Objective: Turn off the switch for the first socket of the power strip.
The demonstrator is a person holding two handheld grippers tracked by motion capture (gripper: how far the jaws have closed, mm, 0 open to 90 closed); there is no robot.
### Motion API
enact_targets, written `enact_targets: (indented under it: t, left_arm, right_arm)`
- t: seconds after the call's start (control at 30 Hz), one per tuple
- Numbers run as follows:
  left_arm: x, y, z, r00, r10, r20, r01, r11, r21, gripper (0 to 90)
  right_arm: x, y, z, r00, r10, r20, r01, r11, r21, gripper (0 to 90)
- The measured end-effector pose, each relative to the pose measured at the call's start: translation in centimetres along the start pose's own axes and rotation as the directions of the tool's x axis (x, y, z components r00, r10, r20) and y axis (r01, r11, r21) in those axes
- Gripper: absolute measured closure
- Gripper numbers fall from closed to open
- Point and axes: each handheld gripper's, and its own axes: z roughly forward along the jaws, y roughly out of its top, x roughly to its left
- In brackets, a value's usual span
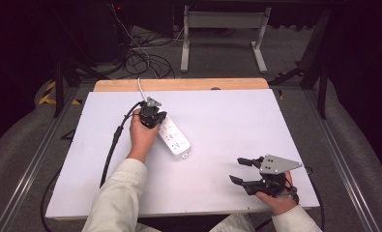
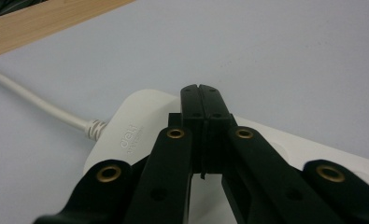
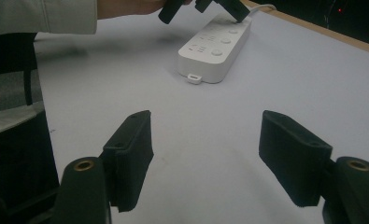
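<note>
Fingers of the left gripper [image 2: 202,93] are pressed together, tips down on the cable end of the white power strip [image 1: 175,137], maybe pressing its switch. Right gripper [image 1: 239,170] fingers stay spread, well apart from the strip, which lies diagonally on the white bench [image 1: 227,121].

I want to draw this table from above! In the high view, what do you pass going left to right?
Black cable → left gripper, jaws shut → white plastic power strip → right gripper, jaws open, with a grey three-cornered plate on top.
</note>
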Motion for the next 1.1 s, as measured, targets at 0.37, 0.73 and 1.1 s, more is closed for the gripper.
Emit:
enact_targets:
  t: [0.37, 0.73, 1.1]
  left_arm:
    - [-0.1, -0.2, 0.2, 0.9996, 0.026, -0.009, -0.026, 0.9996, -0.011, 90.0]
    - [0.2, -0.8, 0.1, 0.9996, -0.003, -0.029, 0.002, 0.9997, -0.026, 90.0]
    - [-0.6, -1.0, 0.4, 0.9993, 0.033, -0.017, -0.034, 0.9978, -0.057, 90.0]
  right_arm:
    - [0.0, 0.0, 0.0, 1.0, 0.002, 0.0, -0.002, 1.0, -0.001, 35.5]
    - [0.0, 0.0, -0.1, 1.0, 0.008, 0.0, -0.008, 1.0, -0.003, 35.5]
    - [0.1, 0.0, 0.0, 1.0, 0.004, -0.001, -0.004, 1.0, -0.001, 35.5]
